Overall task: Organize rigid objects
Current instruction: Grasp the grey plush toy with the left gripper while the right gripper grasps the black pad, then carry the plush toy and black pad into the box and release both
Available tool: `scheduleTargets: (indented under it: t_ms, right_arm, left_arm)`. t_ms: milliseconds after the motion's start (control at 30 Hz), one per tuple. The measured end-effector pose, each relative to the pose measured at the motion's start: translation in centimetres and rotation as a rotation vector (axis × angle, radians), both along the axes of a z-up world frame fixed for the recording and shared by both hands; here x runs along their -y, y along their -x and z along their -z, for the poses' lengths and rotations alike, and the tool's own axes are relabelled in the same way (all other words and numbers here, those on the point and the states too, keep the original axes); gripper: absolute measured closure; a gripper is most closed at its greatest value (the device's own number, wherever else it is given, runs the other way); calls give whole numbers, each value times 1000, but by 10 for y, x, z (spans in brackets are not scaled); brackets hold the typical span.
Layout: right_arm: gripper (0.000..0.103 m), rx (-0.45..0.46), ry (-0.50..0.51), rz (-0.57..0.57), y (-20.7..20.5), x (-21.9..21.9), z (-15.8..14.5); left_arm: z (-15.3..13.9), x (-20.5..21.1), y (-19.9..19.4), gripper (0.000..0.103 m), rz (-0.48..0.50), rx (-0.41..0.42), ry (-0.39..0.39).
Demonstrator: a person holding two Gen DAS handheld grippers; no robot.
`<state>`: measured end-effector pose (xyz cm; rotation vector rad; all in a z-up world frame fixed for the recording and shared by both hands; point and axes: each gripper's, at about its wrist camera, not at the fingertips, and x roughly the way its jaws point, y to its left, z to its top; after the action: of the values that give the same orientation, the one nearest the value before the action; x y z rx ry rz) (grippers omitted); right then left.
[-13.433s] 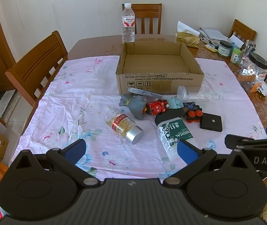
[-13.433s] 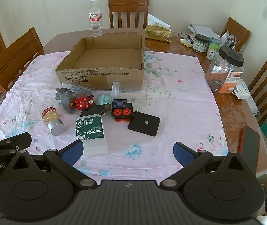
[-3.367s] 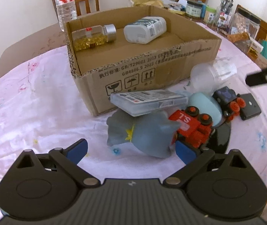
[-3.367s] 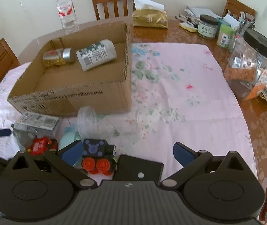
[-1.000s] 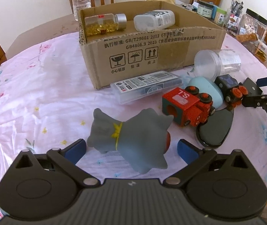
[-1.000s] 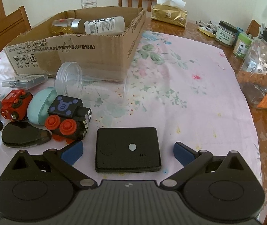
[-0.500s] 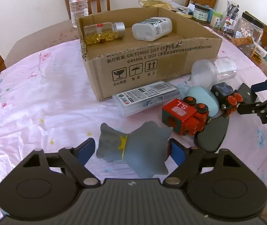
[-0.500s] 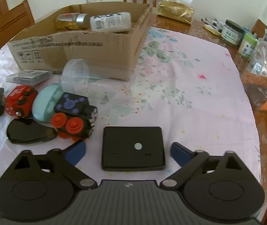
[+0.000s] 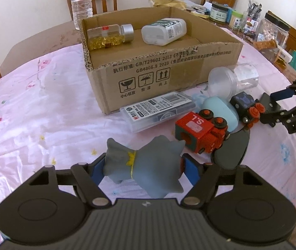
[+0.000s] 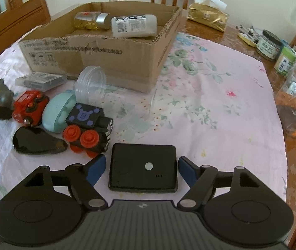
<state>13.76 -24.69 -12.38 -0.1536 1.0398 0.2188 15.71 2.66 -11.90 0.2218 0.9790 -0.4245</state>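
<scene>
Left gripper (image 9: 142, 167): while your blue pads press both sides of the grey toy (image 9: 145, 169), it sits clamped just above the pink cloth (image 9: 43, 112).
Right gripper (image 10: 142, 167): your jaws straddle the black flat device (image 10: 143, 167), narrow gaps either side, not gripping.
Cardboard box (image 9: 168, 70): holds the capsule jar (image 9: 106, 34) and white bottle (image 9: 163, 31).
Red train block (image 9: 200, 132): on the cloth, just beside your grey toy.
</scene>
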Motion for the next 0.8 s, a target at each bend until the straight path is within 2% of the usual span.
scheduleTargets:
  t_ms: [167, 400, 800]
  right_arm:
    - [29, -13, -1, -15, 0, 2, -2]
    - [29, -26, 5, 7, 2, 2, -8]
    - [29, 21, 8, -25, 5, 0, -46]
  left_arm:
    - [1, 0, -1, 29, 3, -4, -2]
    - [-1, 1, -1, 30, 11, -11, -19]
    - [-28, -4, 3, 31, 56, -28, -22]
